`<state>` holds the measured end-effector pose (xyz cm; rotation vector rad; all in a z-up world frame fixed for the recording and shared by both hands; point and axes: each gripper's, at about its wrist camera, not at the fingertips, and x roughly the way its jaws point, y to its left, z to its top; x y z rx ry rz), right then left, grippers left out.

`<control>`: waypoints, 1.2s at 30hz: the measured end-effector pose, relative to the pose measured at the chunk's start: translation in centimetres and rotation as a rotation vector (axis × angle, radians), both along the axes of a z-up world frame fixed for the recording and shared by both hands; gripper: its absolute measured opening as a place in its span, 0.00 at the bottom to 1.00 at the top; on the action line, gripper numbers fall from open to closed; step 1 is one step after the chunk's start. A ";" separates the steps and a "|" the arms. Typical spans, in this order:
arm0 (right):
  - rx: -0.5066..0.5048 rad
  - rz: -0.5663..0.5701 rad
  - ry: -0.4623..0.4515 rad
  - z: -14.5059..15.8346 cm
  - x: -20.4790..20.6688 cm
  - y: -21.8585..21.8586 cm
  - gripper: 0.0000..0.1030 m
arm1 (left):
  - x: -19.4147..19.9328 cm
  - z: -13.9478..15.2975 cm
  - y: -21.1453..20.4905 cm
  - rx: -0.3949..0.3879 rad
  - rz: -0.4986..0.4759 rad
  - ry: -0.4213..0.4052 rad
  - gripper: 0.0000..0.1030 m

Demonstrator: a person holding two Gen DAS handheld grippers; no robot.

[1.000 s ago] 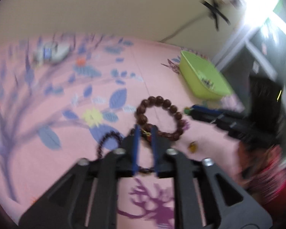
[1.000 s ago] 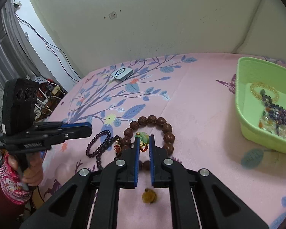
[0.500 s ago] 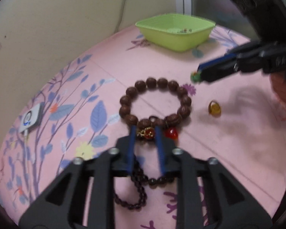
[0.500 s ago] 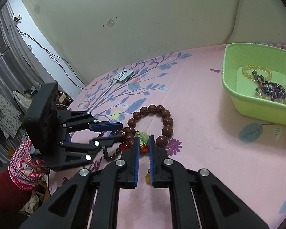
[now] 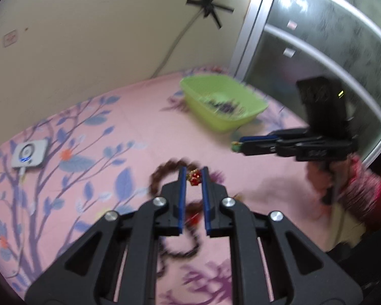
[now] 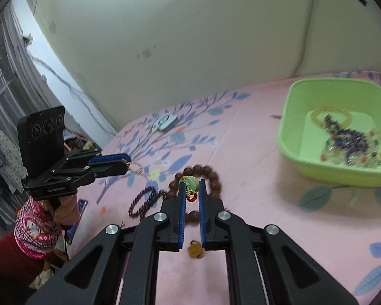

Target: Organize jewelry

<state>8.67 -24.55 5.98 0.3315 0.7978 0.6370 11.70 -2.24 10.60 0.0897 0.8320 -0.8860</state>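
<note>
Two pieces are held off the sheet (image 6: 254, 216), probably for carrying to the tray (image 6: 287, 137). A red-gold charm (image 5: 194, 178) is pinched at the tips of the left gripper (image 5: 193, 171), whose jaws are closing. A green pendant (image 6: 190, 180) is clamped in the fully narrowed right gripper (image 6: 191, 185). One tray is used for the sorted jewelry. One brown bracelet (image 6: 213, 175), one dark bracelet (image 6: 142, 200) and one amber charm (image 6: 195, 250) are left on the sheet.
</note>
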 end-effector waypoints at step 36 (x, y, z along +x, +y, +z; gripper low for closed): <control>0.137 -0.344 -0.087 3.7 -1.6 -13.4 0.21 | 8.9 -0.1 -16.9 -0.167 0.212 0.393 0.59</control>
